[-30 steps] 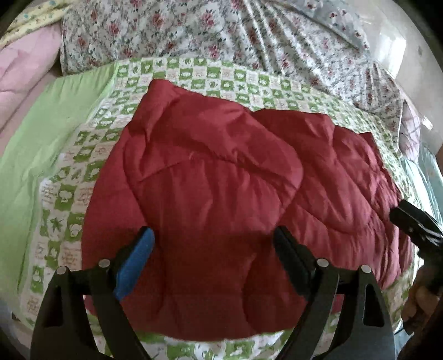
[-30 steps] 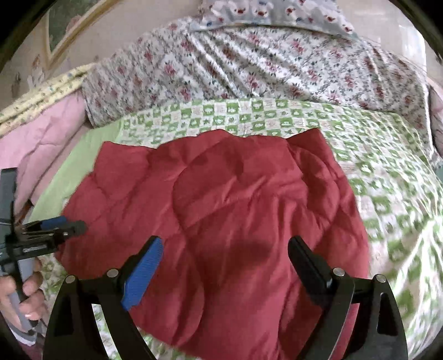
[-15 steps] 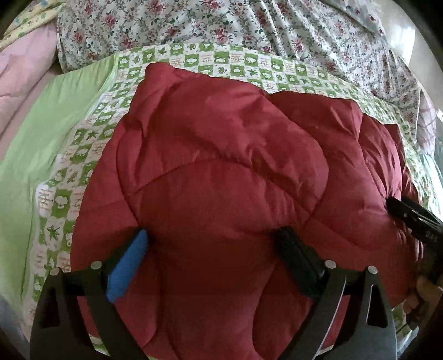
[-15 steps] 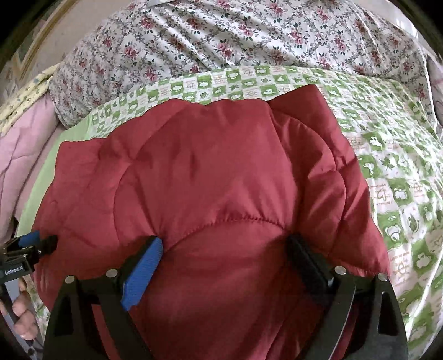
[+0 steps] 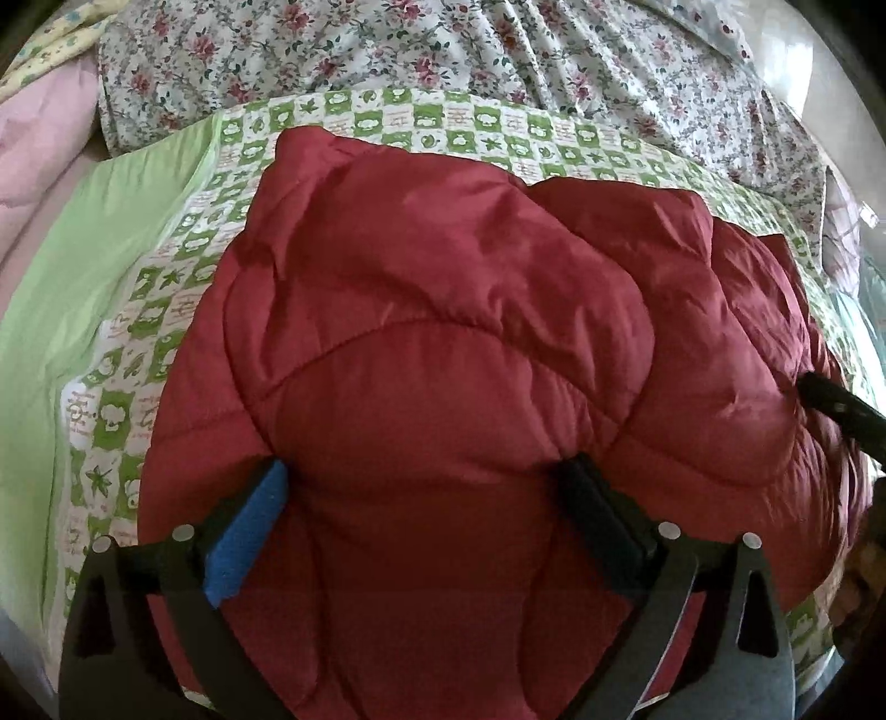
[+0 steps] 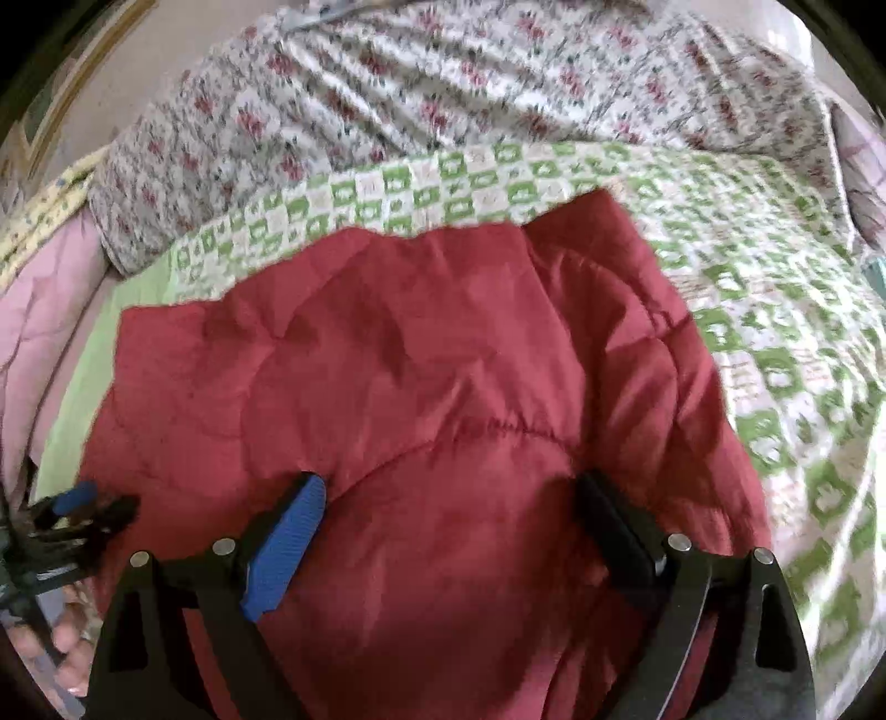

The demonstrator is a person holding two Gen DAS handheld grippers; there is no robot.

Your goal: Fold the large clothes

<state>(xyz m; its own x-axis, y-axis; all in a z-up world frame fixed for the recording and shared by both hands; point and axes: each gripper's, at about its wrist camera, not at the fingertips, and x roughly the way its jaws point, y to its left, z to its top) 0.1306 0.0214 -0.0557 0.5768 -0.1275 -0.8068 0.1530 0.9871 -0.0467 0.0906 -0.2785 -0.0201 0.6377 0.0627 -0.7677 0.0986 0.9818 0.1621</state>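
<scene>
Whereas a second ago both tools hovered clear, left view now shows the left hand-held gripper (image 5: 423, 487) pressed into the red padded jacket (image 5: 443, 310) on the bed (image 5: 111, 232), jaws apart. Right view: right hand-held gripper (image 6: 451, 501) likewise, spread, straddling padding. Grasp for folding looks imminent.

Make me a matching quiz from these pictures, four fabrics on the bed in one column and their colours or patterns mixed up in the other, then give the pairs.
Things:
1. padded jacket
2. sheet under the jacket
3. bedding heaped behind
4. quilt at far left

Looks:
A. white with red flowers
B. plain pink
C. dark red
D. green and white checks

Pairs: 1-C, 2-D, 3-A, 4-B
</scene>
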